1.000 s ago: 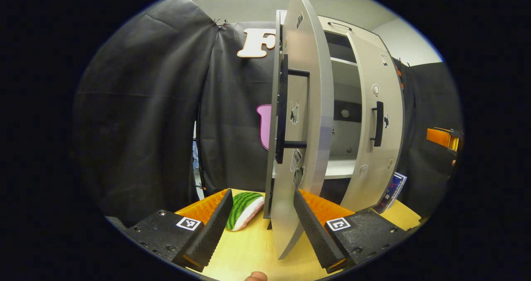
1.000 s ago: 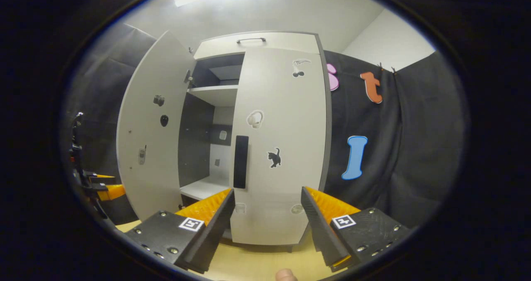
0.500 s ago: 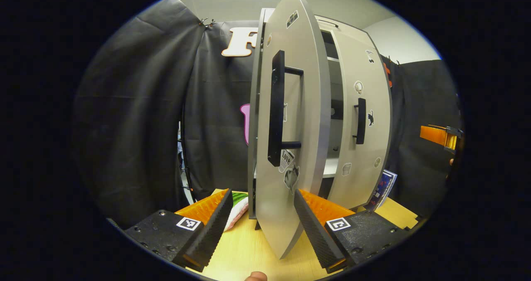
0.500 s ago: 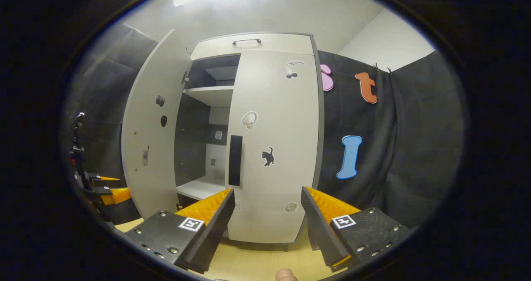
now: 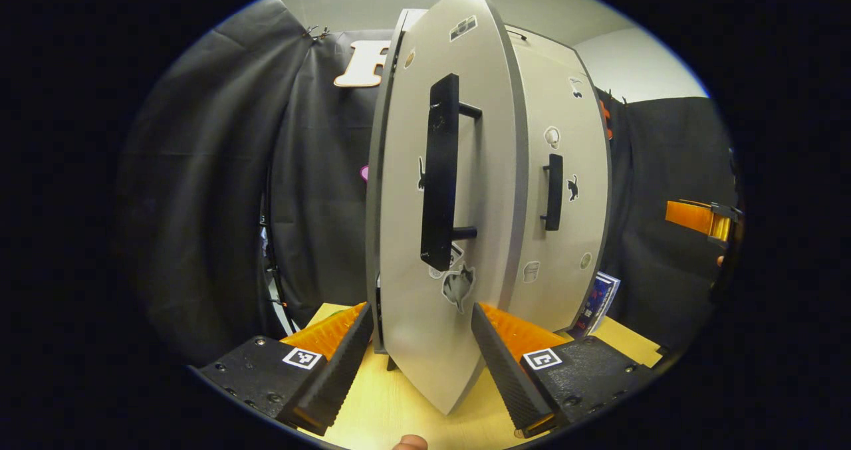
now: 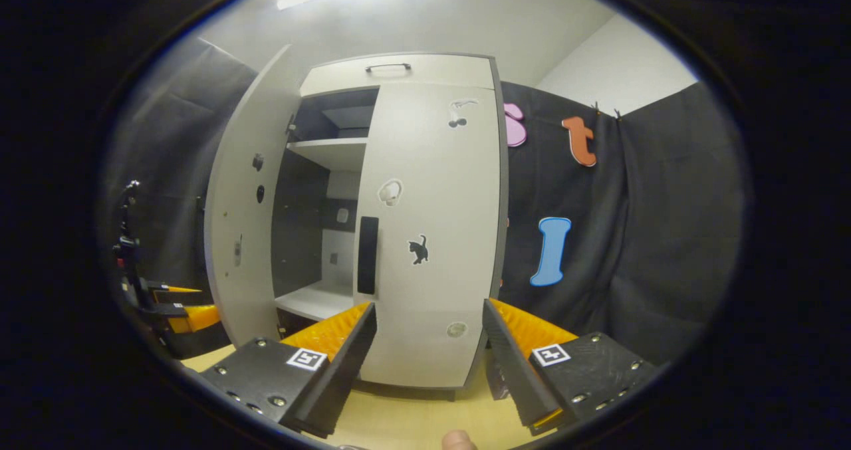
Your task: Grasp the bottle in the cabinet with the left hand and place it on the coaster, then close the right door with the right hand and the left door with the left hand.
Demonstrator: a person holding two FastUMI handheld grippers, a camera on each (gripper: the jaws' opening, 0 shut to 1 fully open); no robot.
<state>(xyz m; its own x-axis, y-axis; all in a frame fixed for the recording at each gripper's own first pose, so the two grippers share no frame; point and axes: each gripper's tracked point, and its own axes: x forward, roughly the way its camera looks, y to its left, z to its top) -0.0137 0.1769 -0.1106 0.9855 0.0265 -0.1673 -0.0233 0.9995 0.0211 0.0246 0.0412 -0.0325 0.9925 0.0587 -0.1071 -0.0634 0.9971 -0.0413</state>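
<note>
The cabinet's left door stands edge-on close before my left gripper, its black handle facing me. That gripper is open, and the door's lower corner sits between its fingers; whether a finger touches the door I cannot tell. In the right gripper view the left door hangs partly open, showing a white shelf inside. The right door lies flush against the cabinet. My right gripper is open in front of the right door, holding nothing. The left gripper shows beside the left door.
The cabinet stands on a light wooden table. A blue and red booklet leans at the cabinet's right foot. The right gripper hangs at the far right of the left gripper view. Black cloth walls close in behind and on both sides.
The left door has swung steadily towards the cabinet, narrowing the opening and hiding the green striped toy behind it. The right door has stayed shut, and the right gripper has barely shifted.
</note>
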